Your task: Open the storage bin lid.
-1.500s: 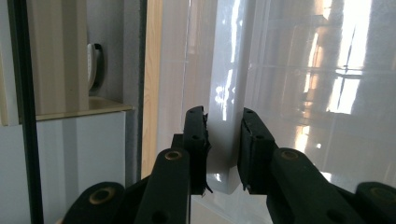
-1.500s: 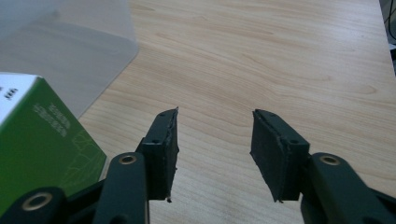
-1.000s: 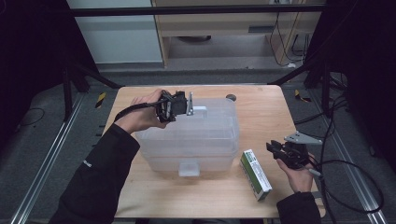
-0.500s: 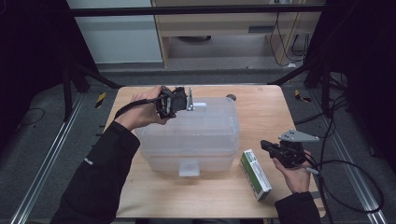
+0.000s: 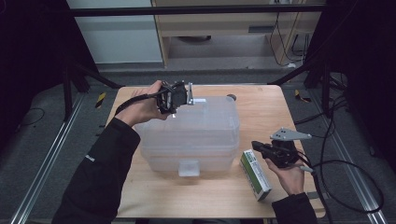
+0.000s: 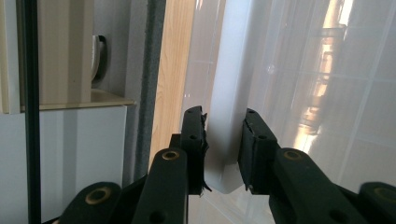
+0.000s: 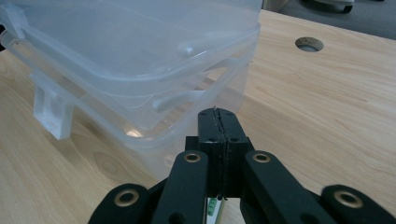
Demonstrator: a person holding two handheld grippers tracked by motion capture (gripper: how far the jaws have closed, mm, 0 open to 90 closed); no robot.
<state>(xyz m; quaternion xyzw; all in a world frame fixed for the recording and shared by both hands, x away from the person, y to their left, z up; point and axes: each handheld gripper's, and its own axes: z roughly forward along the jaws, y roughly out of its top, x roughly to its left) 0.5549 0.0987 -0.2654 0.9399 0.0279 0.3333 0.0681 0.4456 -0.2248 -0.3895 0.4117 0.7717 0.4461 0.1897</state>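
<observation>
Now the left tool (image 5: 183, 95) pinches the latch (image 6: 223, 140) at the far edge of the box (image 5: 196, 135); the right tool (image 5: 259, 147), pressed together and empty, hovers just beside the carton (image 5: 256, 173), near the surface (image 5: 261, 107) edge.

Dim workroom around a light wooden table (image 5: 261, 116).

Grey carpet floor (image 5: 42, 149) surrounds the table, with metal floor rails (image 5: 44, 172) on both sides. Beyond the table's far edge stand a pale white cabinet panel (image 5: 116, 37) and a beige wooden shelf unit (image 5: 224, 32); black cables (image 5: 341, 168) trail right of the table.
</observation>
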